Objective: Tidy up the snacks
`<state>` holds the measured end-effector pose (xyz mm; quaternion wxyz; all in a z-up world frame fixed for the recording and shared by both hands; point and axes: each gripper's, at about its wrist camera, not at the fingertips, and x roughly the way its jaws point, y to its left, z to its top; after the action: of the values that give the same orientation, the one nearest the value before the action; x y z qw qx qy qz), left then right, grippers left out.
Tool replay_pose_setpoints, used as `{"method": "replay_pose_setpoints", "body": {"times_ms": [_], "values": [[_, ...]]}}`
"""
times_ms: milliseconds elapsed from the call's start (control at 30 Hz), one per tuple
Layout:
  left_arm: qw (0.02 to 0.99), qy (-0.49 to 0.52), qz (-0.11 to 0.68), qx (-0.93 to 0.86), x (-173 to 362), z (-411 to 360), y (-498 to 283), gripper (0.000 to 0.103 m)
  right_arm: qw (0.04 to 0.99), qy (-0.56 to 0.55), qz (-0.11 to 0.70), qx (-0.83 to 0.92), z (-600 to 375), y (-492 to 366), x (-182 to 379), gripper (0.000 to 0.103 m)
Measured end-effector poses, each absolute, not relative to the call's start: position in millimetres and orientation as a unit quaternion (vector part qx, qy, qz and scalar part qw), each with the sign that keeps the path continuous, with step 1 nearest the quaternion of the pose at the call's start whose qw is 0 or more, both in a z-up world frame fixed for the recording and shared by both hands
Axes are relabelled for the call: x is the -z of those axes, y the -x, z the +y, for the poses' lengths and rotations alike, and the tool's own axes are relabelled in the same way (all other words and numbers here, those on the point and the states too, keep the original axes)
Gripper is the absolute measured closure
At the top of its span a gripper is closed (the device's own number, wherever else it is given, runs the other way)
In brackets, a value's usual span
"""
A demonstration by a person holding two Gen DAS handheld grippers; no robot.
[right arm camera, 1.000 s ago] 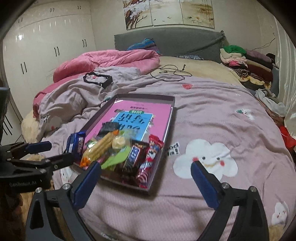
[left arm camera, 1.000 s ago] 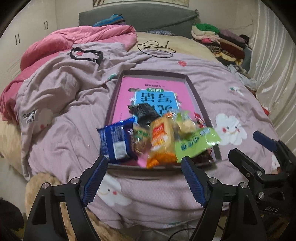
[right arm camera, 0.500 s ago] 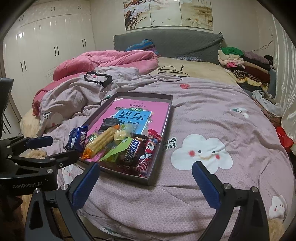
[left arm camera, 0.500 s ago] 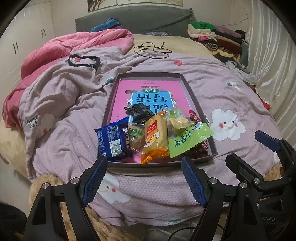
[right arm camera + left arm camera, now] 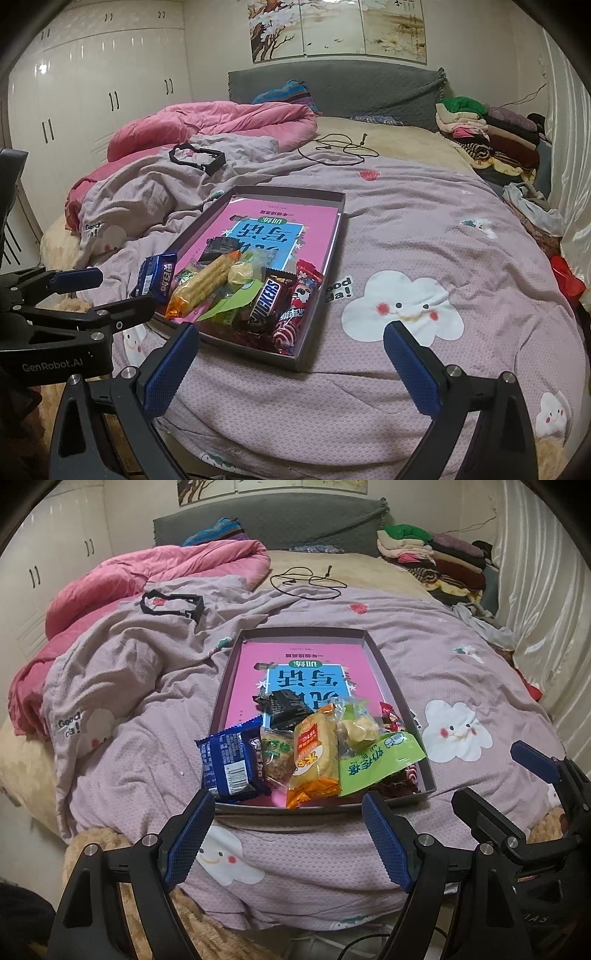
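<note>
Pink quilt (image 5: 155,572), black cable (image 5: 306,585), folded clothes (image 5: 432,554) on bed.

One shallow grey rectangular tray (image 5: 380,664) lies on the bed, holding one pink book with a blue panel (image 5: 295,664) and a heap of wrapped snacks. Eight snacks can be counted: one blue biscuit pack (image 5: 231,762), one orange cracker pack (image 5: 316,753), one green pouch (image 5: 376,764), one clear green-labelled bar (image 5: 275,757), one clear yellowish bag (image 5: 356,727), one black wrapper (image 5: 284,705), one brown Snickers bar (image 5: 267,297) and one red lollipop packet (image 5: 295,310). One black cable (image 5: 306,585) and one black frame-shaped part (image 5: 171,603) lie further up the bed.
</note>
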<state>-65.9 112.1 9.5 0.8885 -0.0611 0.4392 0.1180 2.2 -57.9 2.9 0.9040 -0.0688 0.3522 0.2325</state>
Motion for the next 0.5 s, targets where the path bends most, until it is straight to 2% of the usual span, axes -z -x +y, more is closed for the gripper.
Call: {"method": "replay_pose_setpoints", "body": {"times_ms": [500], "values": [[0.888, 0.051, 0.440, -0.127, -10.1, 111.3, 65.8, 0.020, 0.904, 0.068, 0.351, -0.233, -58.5, -2.6, -3.9, 0.002]]}}
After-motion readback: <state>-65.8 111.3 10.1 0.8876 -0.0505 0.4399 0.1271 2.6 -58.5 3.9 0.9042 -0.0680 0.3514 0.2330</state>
